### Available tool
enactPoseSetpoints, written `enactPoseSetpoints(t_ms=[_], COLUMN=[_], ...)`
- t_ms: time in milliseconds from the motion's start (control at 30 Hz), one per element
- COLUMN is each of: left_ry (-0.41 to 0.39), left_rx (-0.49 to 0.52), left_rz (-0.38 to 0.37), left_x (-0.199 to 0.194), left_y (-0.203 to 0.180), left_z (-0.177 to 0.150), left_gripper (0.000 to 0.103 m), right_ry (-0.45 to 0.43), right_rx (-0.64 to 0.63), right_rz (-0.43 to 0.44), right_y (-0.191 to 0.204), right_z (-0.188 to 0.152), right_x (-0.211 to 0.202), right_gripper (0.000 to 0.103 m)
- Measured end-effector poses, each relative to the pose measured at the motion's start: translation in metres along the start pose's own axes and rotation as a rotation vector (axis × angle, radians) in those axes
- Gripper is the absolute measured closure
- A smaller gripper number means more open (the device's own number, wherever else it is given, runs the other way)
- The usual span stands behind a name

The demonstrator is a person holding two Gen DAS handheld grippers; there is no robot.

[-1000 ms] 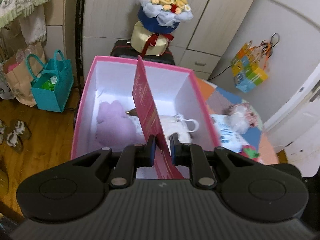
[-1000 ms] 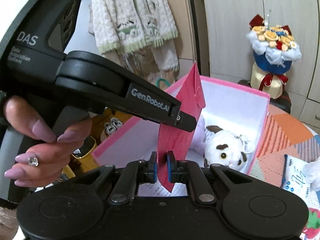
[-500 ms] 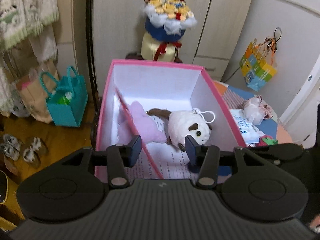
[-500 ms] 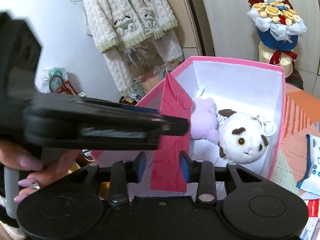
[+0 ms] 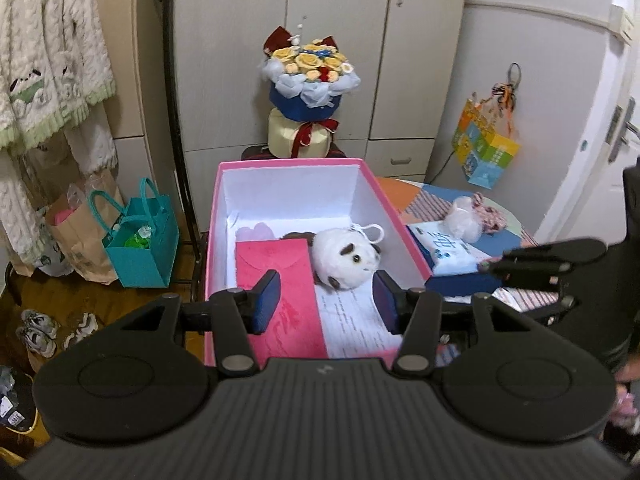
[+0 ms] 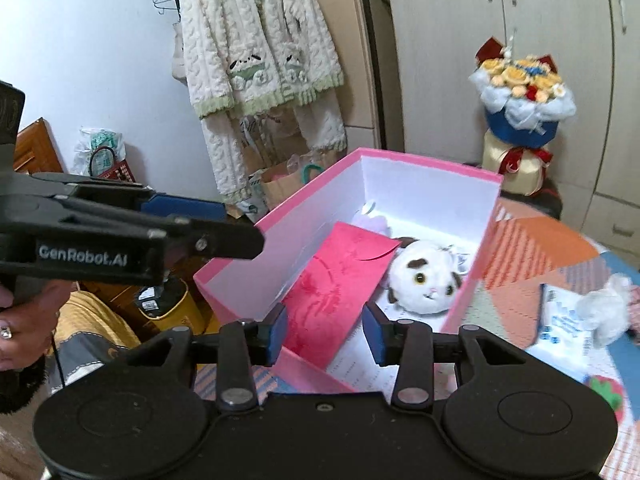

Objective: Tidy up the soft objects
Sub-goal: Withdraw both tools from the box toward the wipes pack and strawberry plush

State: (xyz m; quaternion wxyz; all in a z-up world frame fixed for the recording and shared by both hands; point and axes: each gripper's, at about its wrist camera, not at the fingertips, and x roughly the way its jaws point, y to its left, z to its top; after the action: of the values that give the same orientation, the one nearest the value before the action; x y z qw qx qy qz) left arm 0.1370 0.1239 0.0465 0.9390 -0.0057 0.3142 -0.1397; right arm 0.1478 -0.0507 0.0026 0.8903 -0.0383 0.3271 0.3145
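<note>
On the left of the pink box (image 5: 294, 166), a red envelope (image 5: 280, 280) is laid flat over a purple toy (image 5: 256, 232) (mostly hidden). Beside it, a white plush cat (image 5: 346, 258) is seen on a printed sheet. Both the left tool (image 5: 326, 300) and the right tool (image 6: 326, 334) are held apart, gripping nothing. On the desk (image 6: 532, 256) to the right, a fluffy white toy (image 5: 464, 222) remains outside the box; being soft, it could be pinched unevenly and dropped.

Pale wardrobe (image 5: 320, 52), wooden floor (image 5: 80, 300)
</note>
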Motion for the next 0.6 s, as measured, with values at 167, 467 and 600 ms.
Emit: enactPoseSetpoints(t_ms=[167,467,600], left_ry=[-0.019,-0.011,-0.027], left_rx=[0.041,0.122,0.175], left_rz=[-0.013,-0.099,-0.167], left_x=[-0.023,-0.052,-0.055], left_y=[-0.018,-0.059,-0.081], left_z=[-0.005,-0.013,-0.022], left_gripper=[0.05,0.045,0.039], right_ry=[-0.019,-0.077,-0.105], right_rx=[-0.039,-0.158,-0.135], right_rz=[-0.046,-0.111,-0.149], right_y=[0.002,-0.002,-0.017], right_z=[-0.006,-0.032,-0.05], right_x=[-0.033,-0.098,-0.127], right_gripper=[0.05,0.046,0.041])
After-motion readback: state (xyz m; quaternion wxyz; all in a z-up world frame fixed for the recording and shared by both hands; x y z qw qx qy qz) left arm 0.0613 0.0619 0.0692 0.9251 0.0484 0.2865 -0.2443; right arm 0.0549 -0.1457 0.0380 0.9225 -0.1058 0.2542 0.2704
